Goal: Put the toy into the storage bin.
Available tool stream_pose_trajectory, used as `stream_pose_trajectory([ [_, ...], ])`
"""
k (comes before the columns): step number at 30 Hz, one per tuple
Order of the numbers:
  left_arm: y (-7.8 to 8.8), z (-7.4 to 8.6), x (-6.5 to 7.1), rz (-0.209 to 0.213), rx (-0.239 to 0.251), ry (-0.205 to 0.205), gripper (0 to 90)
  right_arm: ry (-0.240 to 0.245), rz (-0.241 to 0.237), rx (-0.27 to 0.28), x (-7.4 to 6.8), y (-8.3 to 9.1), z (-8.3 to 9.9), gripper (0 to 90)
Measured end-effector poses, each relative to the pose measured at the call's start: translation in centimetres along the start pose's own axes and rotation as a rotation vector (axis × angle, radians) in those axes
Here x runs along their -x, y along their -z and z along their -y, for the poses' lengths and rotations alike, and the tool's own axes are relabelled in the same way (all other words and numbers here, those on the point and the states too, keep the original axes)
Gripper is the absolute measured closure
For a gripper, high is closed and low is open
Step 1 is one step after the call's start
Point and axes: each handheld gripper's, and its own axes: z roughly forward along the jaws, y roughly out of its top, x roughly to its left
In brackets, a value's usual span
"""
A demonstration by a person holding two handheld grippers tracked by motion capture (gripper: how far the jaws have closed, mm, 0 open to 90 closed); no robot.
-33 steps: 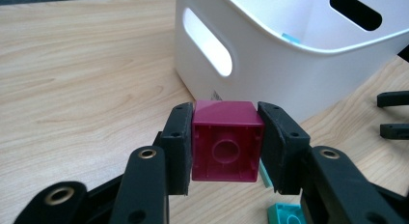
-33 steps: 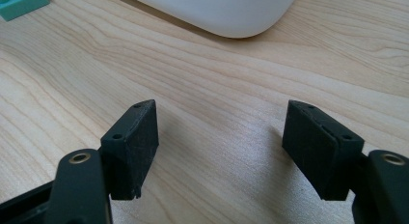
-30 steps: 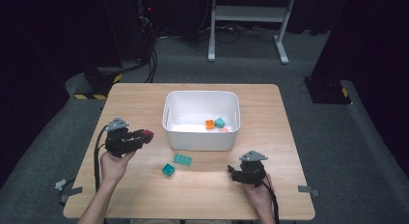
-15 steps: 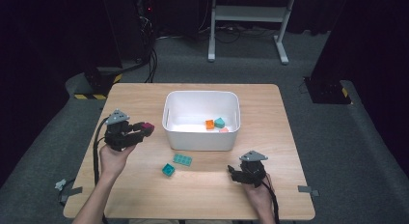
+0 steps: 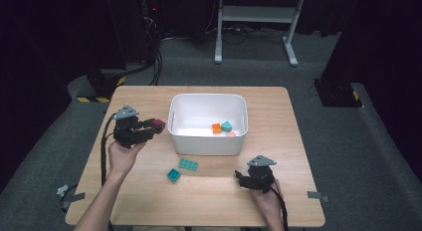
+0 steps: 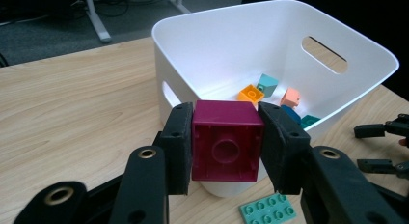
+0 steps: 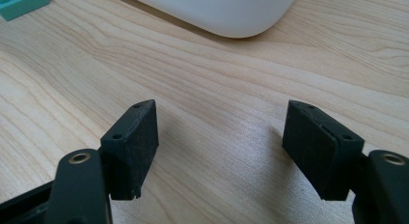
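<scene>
My left tool (image 6: 226,137) clamps the magenta brick (image 6: 225,143) just left of the bin (image 5: 207,140) — release early and it hits the rim. Right tool (image 7: 222,151) gapes wide, empty, on the worktop (image 5: 278,116).

Magenta brick (image 6: 226,139) clamped in hand-held gripper (image 6: 226,147), white bin (image 6: 231,45) behind

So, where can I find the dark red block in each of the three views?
High view: the dark red block is at the left, in the left gripper, just left of the white bin.
Left gripper view: it is at the centre, clamped between the two black jaws, in front of the bin.
Right gripper view: not in it.
Shared landmark: the white bin, also at the top of the right gripper view.
</scene>
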Motion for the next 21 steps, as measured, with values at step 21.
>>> stream_pose_trajectory([
  [21,-2.6,-2.4,1.3,0.062,-0.014,-0.016,58.4,0.000,0.000,0.000,0.0,0.0,0.0,28.4],
])
